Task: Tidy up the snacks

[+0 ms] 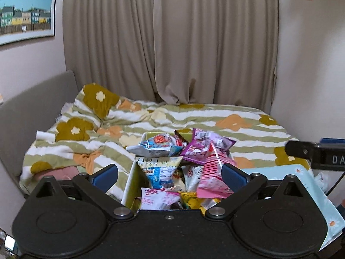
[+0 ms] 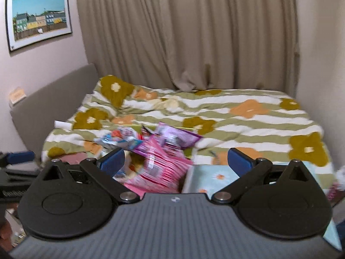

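Hovering spread, empty: left hand-held gripper [image 1: 170,172] over snack box [image 1: 131,183]; right hand-held gripper [image 2: 175,161] spread, beside it.

Flowered striped duvet [image 1: 248,116] on bed, beige curtains [image 1: 172,43] behind, framed pic [image 1: 25,13] on left wall.

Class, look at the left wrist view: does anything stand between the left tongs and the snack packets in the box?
Nothing visible does. The left tongs are open, and the box of snack packets lies straight ahead between the fingers, its top uncovered. The right tongs are open too, off to the side.
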{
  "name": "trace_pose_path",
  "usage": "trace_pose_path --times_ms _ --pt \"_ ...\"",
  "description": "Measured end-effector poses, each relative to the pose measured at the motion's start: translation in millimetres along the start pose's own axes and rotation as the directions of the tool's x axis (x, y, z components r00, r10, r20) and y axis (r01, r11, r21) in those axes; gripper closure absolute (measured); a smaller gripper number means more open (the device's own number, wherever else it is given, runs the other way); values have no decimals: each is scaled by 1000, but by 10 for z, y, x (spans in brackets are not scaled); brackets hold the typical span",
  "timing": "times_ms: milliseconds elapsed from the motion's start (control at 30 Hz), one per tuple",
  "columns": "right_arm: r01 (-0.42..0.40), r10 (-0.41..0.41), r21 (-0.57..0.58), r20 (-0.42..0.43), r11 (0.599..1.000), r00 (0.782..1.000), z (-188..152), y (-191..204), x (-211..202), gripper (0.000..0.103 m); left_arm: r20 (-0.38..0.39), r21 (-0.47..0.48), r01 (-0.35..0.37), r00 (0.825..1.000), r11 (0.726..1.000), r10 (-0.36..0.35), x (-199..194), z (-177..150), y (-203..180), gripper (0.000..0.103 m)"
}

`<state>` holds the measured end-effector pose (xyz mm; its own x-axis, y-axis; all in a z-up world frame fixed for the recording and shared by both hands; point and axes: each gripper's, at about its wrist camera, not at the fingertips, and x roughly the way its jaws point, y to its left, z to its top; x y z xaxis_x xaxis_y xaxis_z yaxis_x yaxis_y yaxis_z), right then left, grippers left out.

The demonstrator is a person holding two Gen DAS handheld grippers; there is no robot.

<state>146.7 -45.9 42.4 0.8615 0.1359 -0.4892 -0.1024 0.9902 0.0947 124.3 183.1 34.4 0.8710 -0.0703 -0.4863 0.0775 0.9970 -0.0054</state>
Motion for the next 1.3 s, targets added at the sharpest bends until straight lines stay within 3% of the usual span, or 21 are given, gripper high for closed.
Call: trace_pose_path --times_ms 500,700,1300 --pt "174 -172 8 -105 985 979 -624 -386 -623 0 -26 36 -19 999 999 20 -372 -415 -379 0" --pt "187 -184 13 -120 982 976 -746 -411 -697 0 -32 78 -25 999 997 27 -423 -518 -446 0" --pt "206 -204 7 -107 979 973 -754 -412 -773 0 -9 85 -11 1000 996 12 -485 -547 -473 0"
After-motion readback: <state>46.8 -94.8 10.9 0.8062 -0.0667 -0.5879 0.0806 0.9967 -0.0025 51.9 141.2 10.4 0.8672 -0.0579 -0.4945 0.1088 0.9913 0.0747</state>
